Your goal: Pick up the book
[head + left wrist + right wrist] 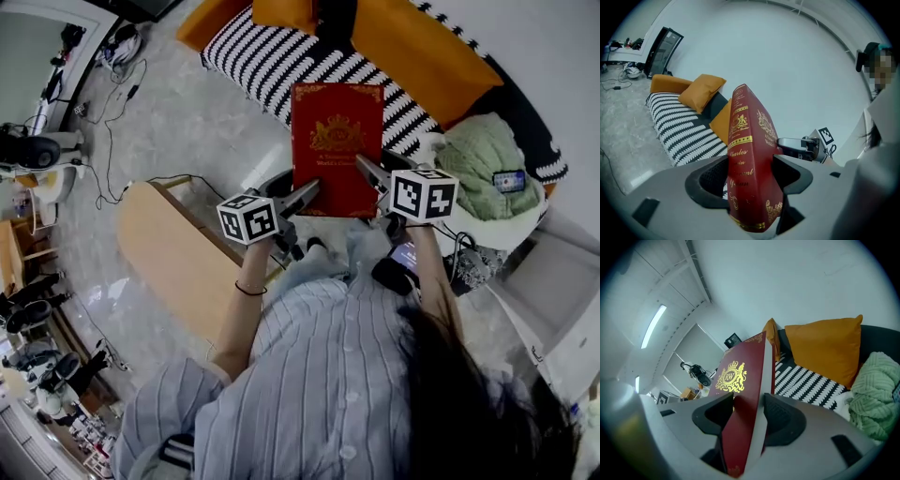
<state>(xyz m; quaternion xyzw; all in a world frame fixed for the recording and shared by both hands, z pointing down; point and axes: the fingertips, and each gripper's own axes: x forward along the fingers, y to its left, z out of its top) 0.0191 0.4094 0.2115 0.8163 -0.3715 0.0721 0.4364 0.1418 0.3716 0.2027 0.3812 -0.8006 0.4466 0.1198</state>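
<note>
While both grippers clamp it, the red book [337, 141] is held up in front of the person, gold-crested cover upward, above the near edge of the striped sofa [272, 66]. The left gripper [309, 192] is closed on the spine side, and the right gripper [370, 171] on the page edge.

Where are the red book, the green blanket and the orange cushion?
red book [337, 141]: head view, front cover.
green blanket [473, 150]: head view, knitted top.
orange cushion [825, 348]: right gripper view, front face.
</note>
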